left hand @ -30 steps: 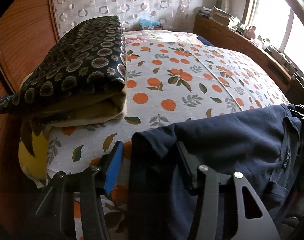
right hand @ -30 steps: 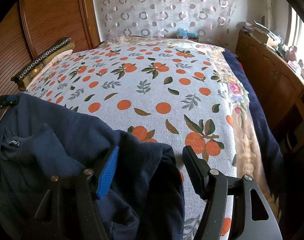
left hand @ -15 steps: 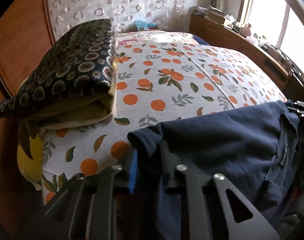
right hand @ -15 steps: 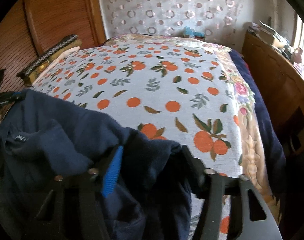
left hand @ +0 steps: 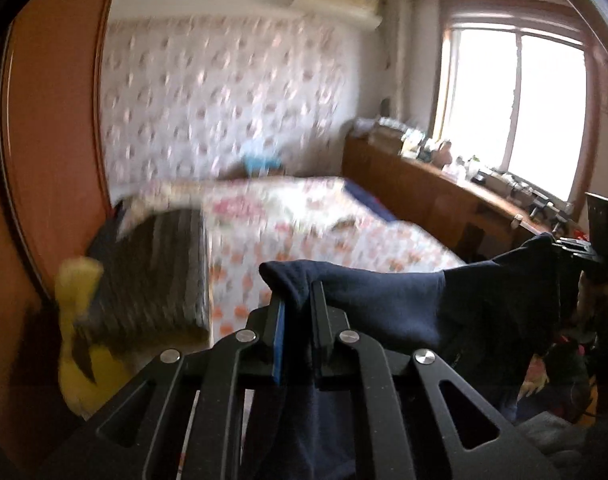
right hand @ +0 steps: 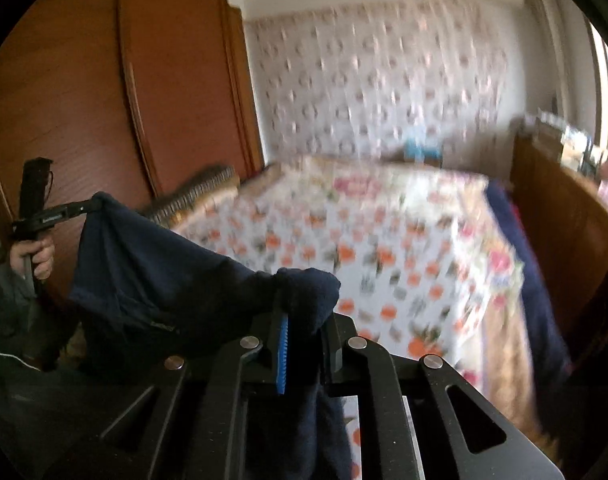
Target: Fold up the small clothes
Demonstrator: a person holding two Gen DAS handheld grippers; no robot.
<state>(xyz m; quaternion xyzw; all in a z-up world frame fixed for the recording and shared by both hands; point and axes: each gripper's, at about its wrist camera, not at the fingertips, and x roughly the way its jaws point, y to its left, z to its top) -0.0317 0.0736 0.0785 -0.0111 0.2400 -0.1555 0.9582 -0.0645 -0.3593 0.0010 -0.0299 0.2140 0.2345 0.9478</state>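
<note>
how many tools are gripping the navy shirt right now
2: the left tool pinches one corner of the navy shirt, the right tool the other.

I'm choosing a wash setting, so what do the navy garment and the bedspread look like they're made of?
The navy garment looks like soft matte knit, probably cotton jersey: it drapes limply and bunches between the grippers. The bedspread appears to be a thin woven printed cloth, though blur hides its weave.

Both wrist views bedward [left hand: 344, 236], close.

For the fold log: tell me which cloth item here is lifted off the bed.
The navy garment, stretched in the air between left gripper and right gripper. The dark patterned folded cloth lies on the bed.
</note>
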